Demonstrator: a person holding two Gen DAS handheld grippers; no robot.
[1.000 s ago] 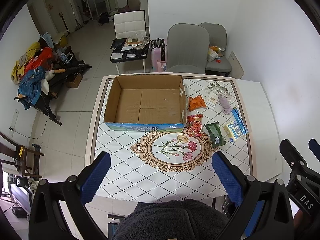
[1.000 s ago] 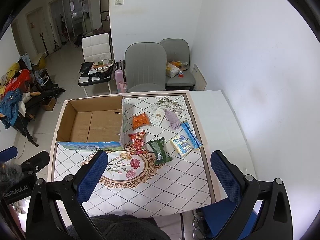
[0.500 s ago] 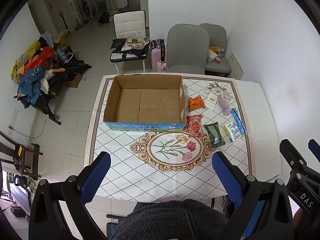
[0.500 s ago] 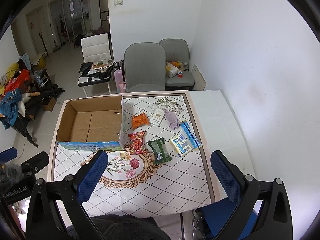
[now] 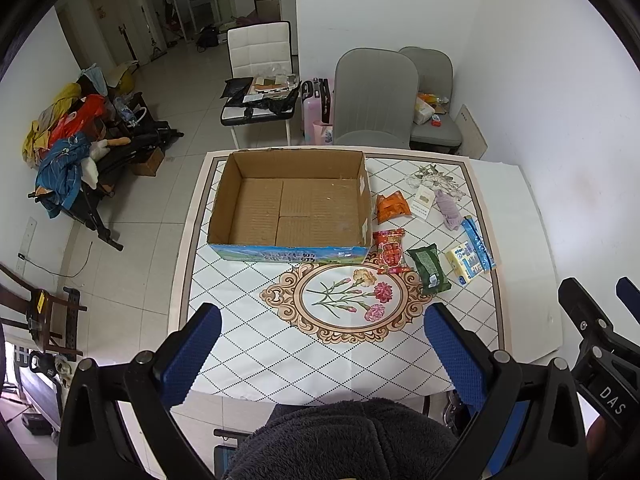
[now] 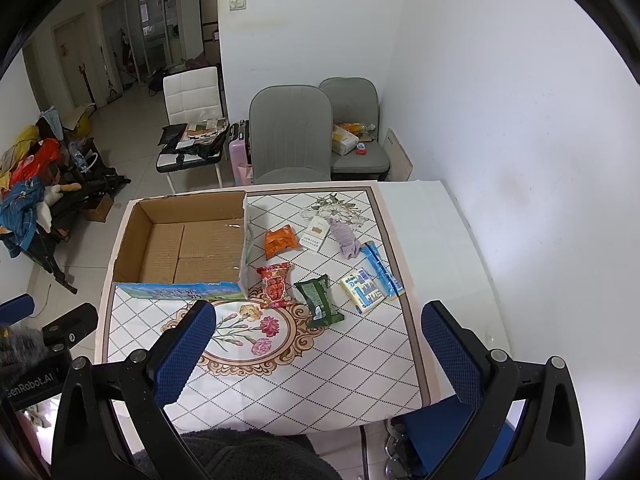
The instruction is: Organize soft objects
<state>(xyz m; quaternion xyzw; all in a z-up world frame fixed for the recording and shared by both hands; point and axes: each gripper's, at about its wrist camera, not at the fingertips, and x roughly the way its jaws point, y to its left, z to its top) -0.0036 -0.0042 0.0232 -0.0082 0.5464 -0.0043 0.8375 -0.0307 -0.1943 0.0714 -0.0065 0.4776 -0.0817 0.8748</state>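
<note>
An open, empty cardboard box [image 5: 292,204] [image 6: 184,240] sits on the table's left half. To its right lie several soft packets: an orange pouch [image 5: 393,208] [image 6: 281,242], a red packet [image 5: 390,249] [image 6: 276,285], a green packet [image 5: 430,269] [image 6: 320,300], a yellow-blue pack [image 5: 466,262] [image 6: 363,290], a blue strip [image 5: 478,242] [image 6: 382,270], a white card [image 5: 424,203] [image 6: 314,236] and a lilac cloth [image 5: 450,211] [image 6: 346,238]. My left gripper [image 5: 320,354] and right gripper [image 6: 316,354] are open and empty, held high above the table's near edge.
The table [image 5: 280,344] carries a diamond-pattern cloth with a flower medallion [image 5: 348,300]. Grey chairs [image 5: 374,96] stand behind it against a white wall. A white chair with clutter [image 5: 260,80] and a pile of clothes [image 5: 68,148] are on the floor at the left.
Both views have shifted very slightly; the table sits a touch further off. Nothing on the table has moved and both grippers stay open.
</note>
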